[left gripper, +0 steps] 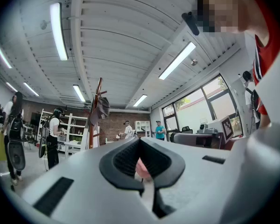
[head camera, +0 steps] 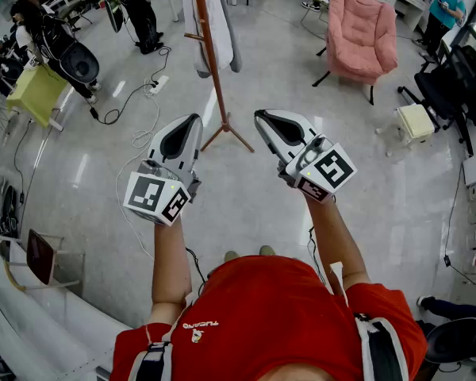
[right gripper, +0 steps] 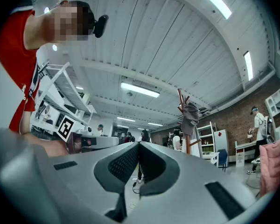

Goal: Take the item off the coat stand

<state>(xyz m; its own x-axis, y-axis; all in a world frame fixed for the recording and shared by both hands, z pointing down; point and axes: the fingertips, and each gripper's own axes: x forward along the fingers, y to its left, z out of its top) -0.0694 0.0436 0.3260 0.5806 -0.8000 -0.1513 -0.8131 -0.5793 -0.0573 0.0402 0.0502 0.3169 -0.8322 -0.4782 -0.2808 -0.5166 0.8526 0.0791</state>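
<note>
Big open room with a glossy grey floor (head camera: 246, 205). At the back right is a pink armchair (head camera: 361, 34), with a black office chair (head camera: 448, 86) further right of it. Straight ahead of both tools is the wooden coat stand (head camera: 210, 62), reddish-brown, upright on splayed feet and well apart from them. The task item is the grey garment (head camera: 222, 22). It hangs from the stand's upper pegs and drapes down beside the pole in the head view. Both gripper views show it bunched high on the pole, near the top. The person in the red shirt (head camera: 278, 316) holds both tools up in front on bare forearms, side by side with a gap between them. The left gripper (head camera: 193, 118) points towards the stand's feet with its claw closed, pads meeting at the tips and nothing clamped. A pink patch shows through the slit behind the tips; can't tell what it is. The right gripper (head camera: 258, 114) is also fully closed, tips meeting and empty, angled slightly inward. Each tool has a marker cube at the end nearest the person: left cube (head camera: 156, 197), right cube (head camera: 327, 171). A black cable (head camera: 135, 98) trails over the floor left of the stand.
</note>
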